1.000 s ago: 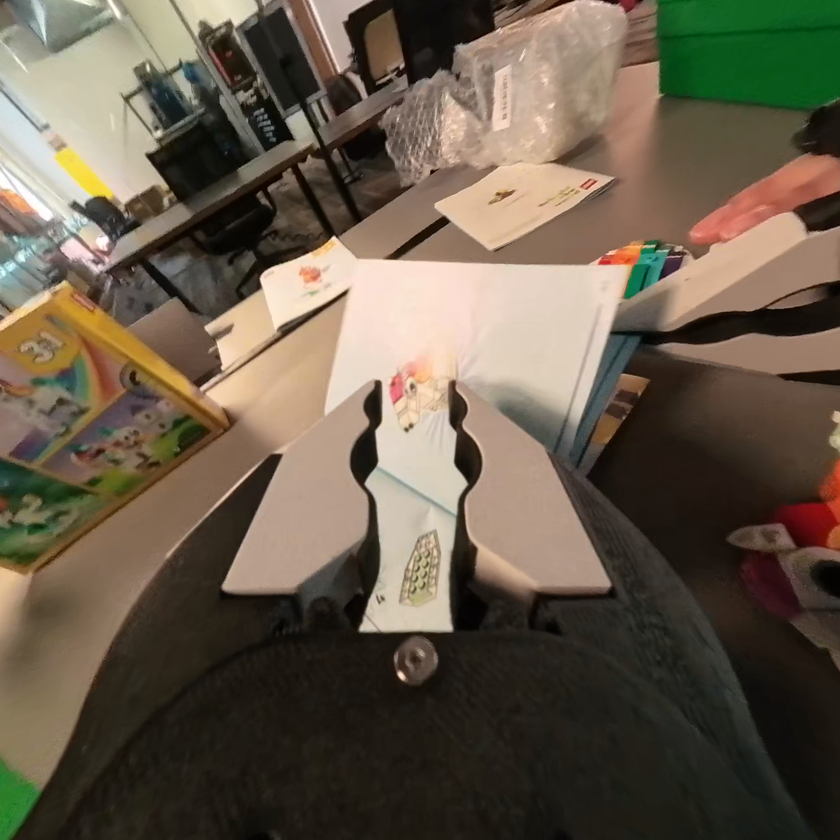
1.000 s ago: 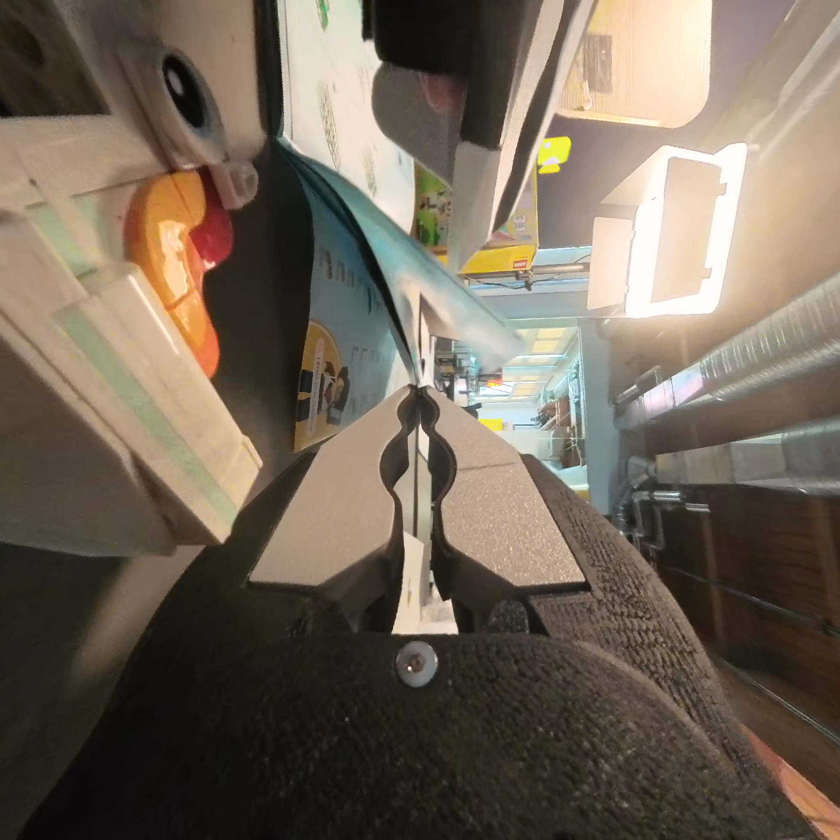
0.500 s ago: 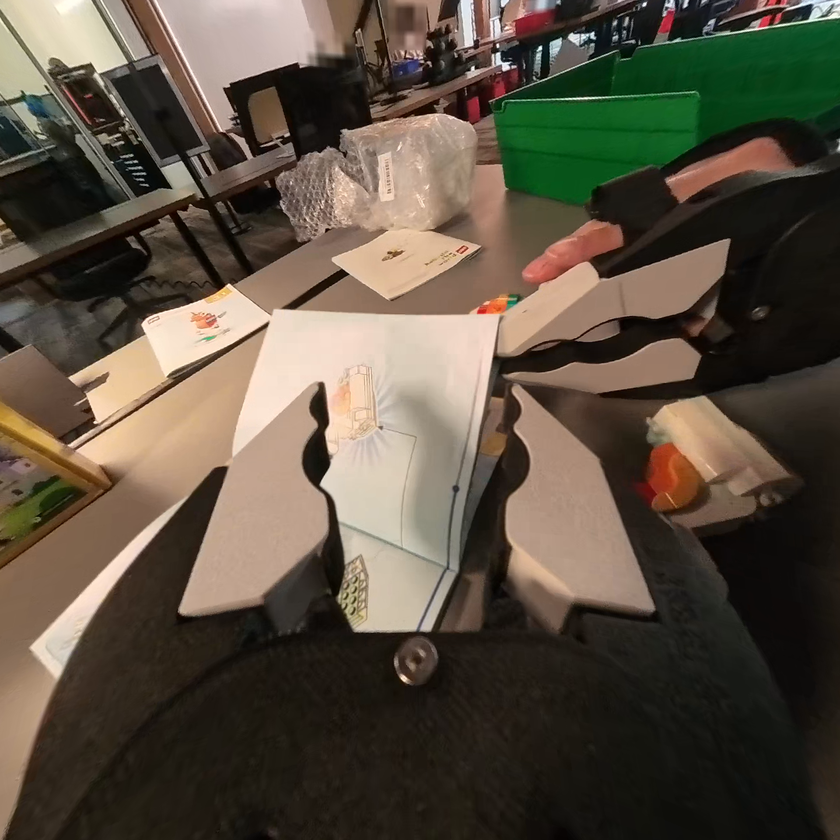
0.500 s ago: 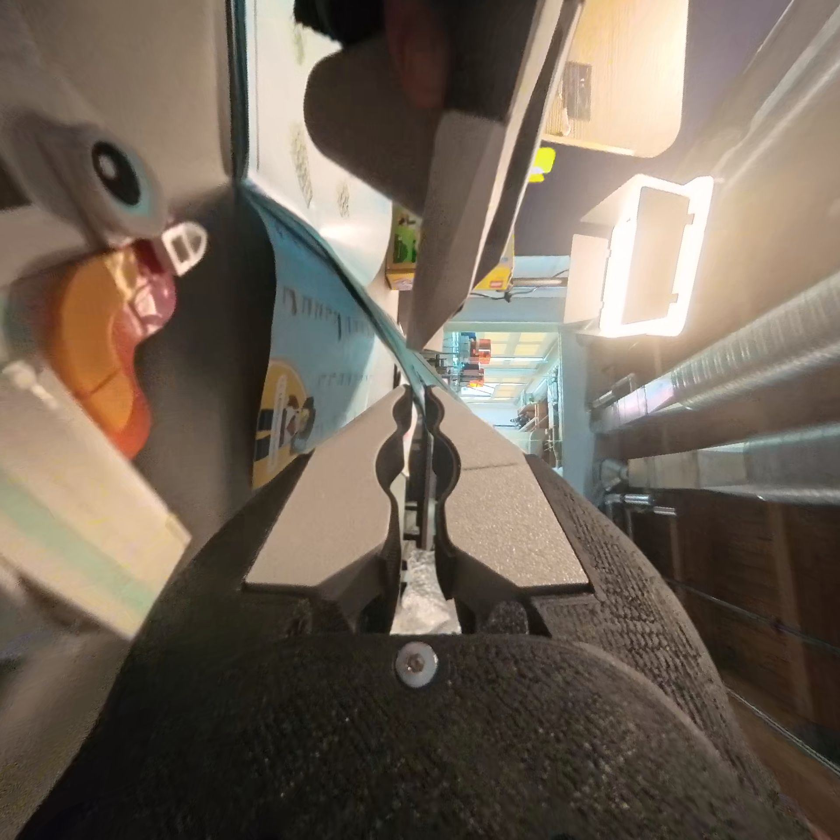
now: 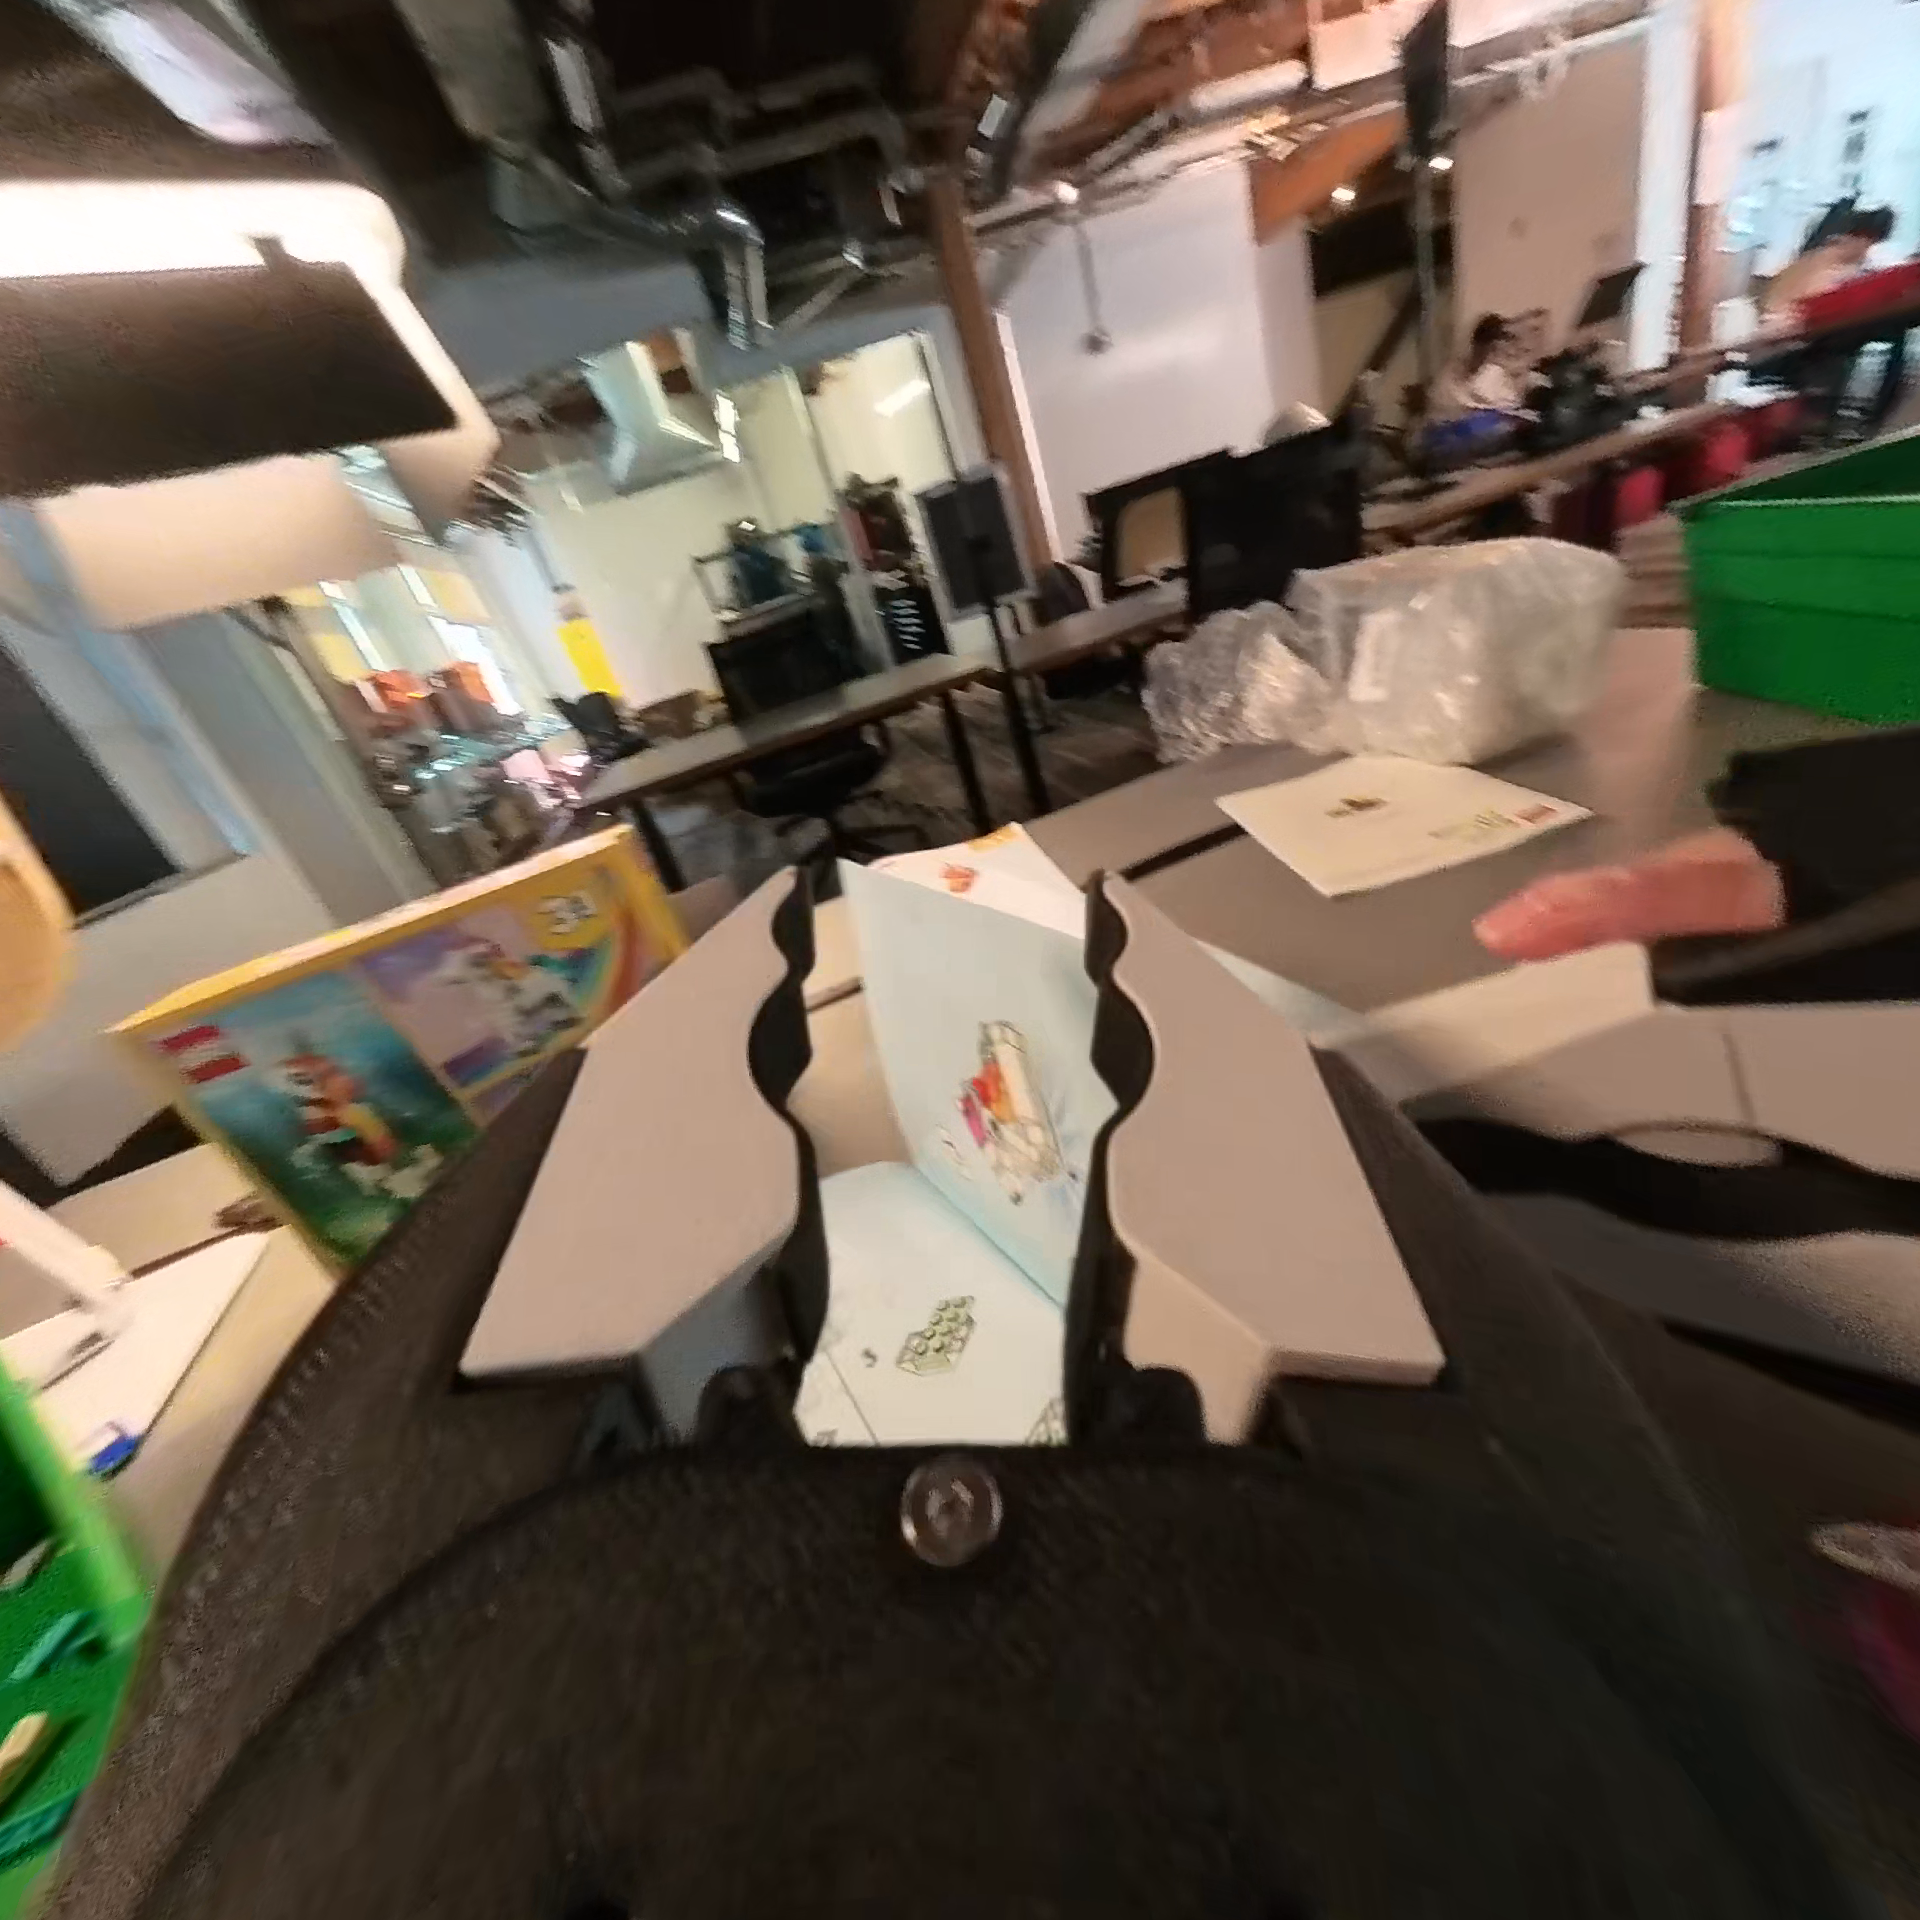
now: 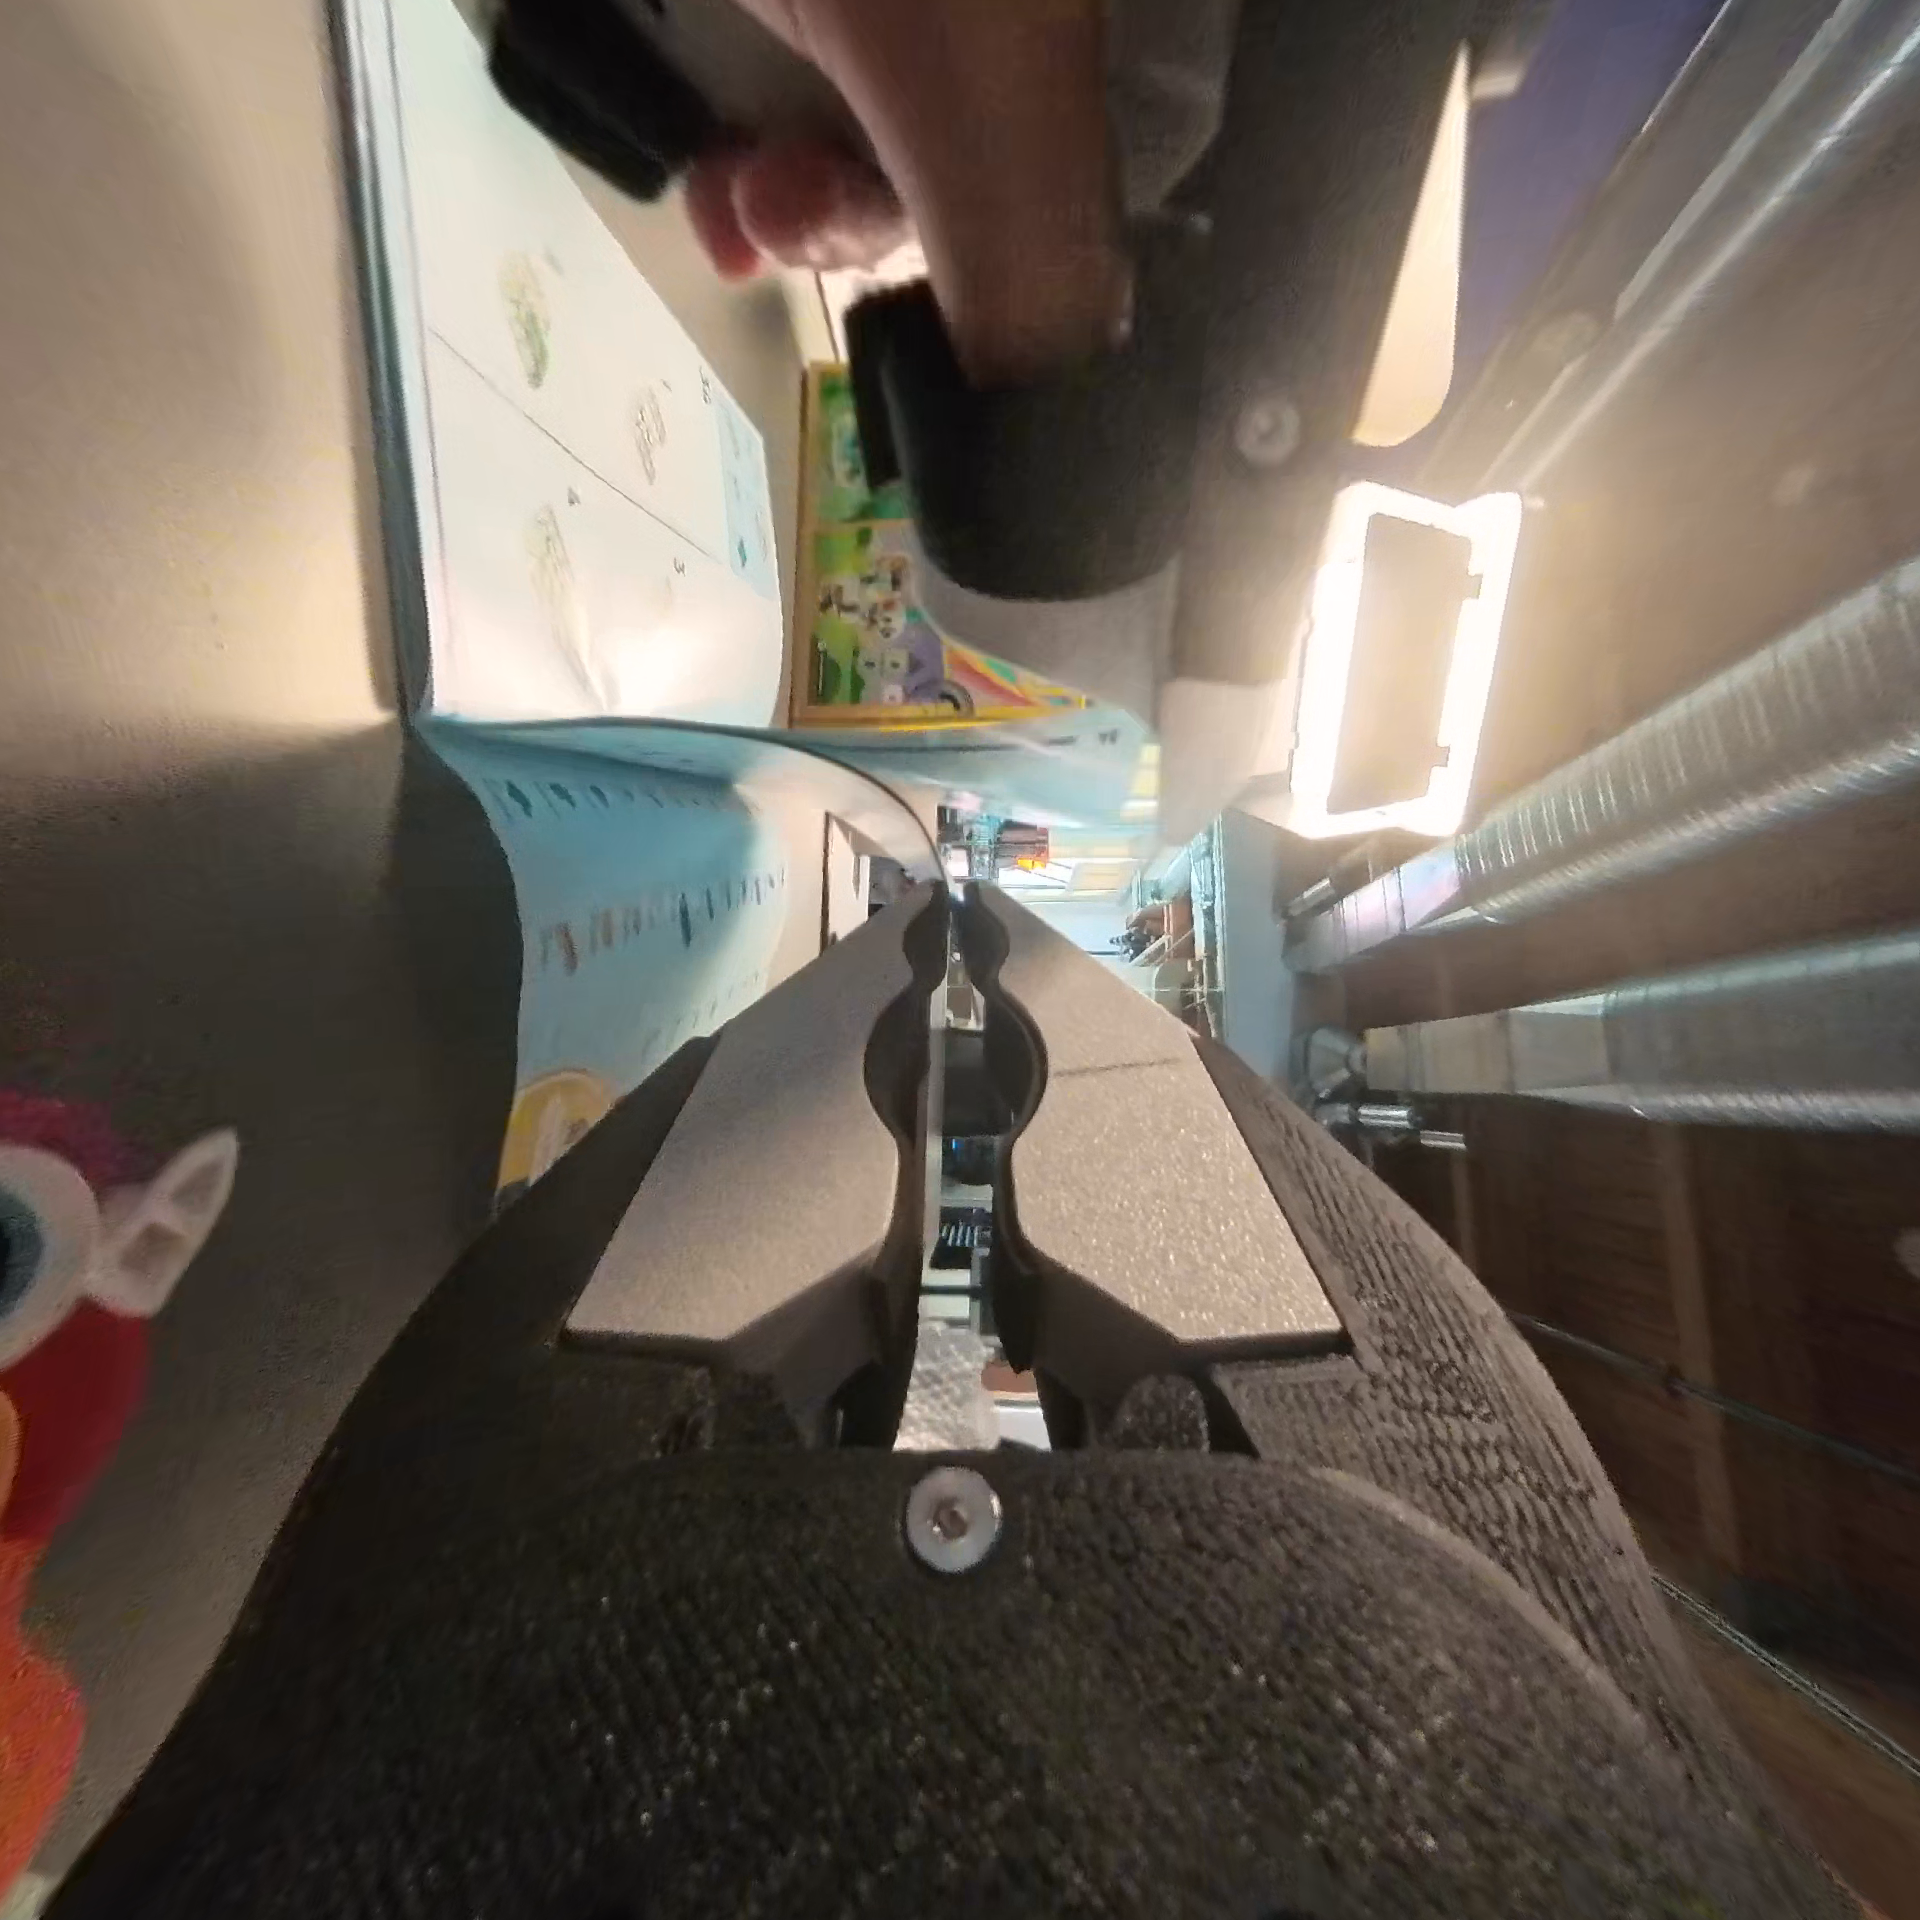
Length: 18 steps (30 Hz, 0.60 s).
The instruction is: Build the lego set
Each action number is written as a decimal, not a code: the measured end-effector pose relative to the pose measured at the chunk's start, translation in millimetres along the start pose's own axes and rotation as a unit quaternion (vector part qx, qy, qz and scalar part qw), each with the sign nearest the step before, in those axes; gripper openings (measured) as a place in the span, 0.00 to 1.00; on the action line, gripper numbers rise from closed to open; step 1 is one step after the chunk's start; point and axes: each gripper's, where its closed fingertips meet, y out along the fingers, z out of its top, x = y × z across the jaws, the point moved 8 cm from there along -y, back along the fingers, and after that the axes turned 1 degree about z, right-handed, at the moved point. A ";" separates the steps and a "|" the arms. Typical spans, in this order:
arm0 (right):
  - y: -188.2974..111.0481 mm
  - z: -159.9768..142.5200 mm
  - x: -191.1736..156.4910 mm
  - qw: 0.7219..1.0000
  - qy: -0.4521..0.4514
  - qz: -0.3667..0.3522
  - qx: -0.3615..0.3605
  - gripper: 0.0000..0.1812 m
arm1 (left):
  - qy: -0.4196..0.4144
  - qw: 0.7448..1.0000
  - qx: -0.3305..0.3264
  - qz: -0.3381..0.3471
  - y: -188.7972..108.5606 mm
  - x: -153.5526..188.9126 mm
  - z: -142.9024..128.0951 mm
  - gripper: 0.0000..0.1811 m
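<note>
My right gripper [image 6: 956, 894] is shut on the edge of a page of the pale blue instruction booklet [image 6: 644, 883] and holds that page curled up off the table. In the left wrist view the lifted page [image 5: 987, 1049] stands between the fingers of my open, empty left gripper [image 5: 945, 904], without touching them. The right gripper [image 5: 1507, 1039] reaches in from the right there. A part-built white, red and orange Lego model [image 6: 73, 1247] lies on the dark mat beside the booklet.
A yellow Lego box [image 5: 416, 1039] stands left of the booklet. Two more booklets [image 5: 1392, 821] lie farther back, with bubble wrap [image 5: 1403, 665] and a green bin [image 5: 1808, 603] behind. A green tray [image 5: 52, 1558] is at the near left. A hand [image 6: 935, 156] holds the left gripper.
My left gripper has opened, tilted up and swung left. My right gripper has kept hold of the page and raised it until it stands nearly upright.
</note>
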 end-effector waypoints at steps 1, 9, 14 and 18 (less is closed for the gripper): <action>1.5 3.3 -0.2 1.000 0.001 0.001 0.002 0.01 | 0.001 1.000 0.007 0.017 -0.9 -3.7 1.3 0.28; 16.5 27.6 2.6 1.000 0.002 0.002 0.013 0.01 | -0.009 0.996 0.064 0.067 -9.1 -26.2 8.6 0.20; 29.1 45.0 7.0 0.999 -0.012 0.012 0.027 0.00 | 0.052 0.982 0.109 0.147 -23.4 -60.0 22.5 0.17; 41.8 60.0 5.9 0.998 -0.011 0.034 0.046 0.02 | 0.053 0.976 0.113 0.180 -33.1 -85.7 24.0 0.16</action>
